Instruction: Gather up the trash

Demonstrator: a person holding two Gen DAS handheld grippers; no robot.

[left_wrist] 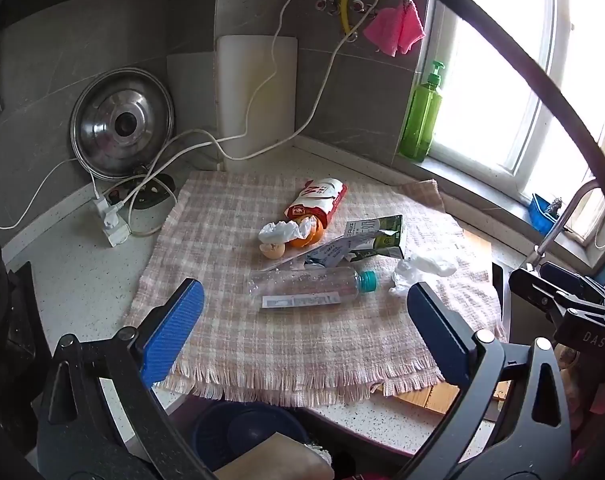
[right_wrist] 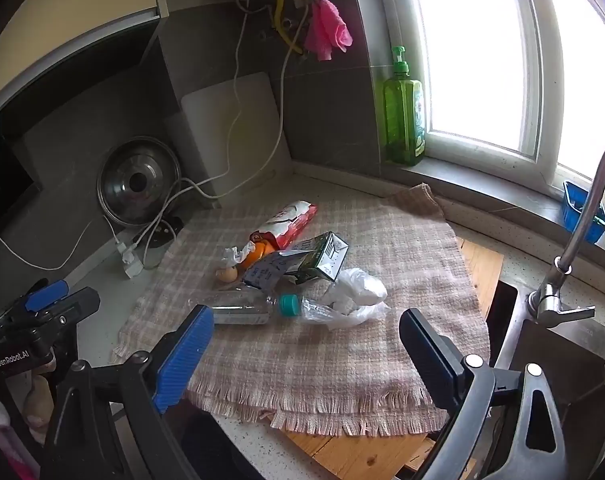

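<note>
Both tools, left (left_wrist: pixel 304 300) and right (right_wrist: pixel 305 322), are held agape, empty. Beyond them, plastic bottle (left_wrist: pixel 308 290) on the checked cloth (left_wrist: pixel 238 332): judged light, slippery, crushable; mid-body grip advised.

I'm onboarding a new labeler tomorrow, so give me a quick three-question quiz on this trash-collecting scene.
1. True or false: the clear plastic bottle stands upright on the checked cloth.
2. What colour is the bottle's cap?
3. Which item lies nearest the eggshell: A) green soap dispenser, B) orange peel, C) pot lid?

Key: 1. False, it lies on its side. 2. Teal. 3. B.
</note>
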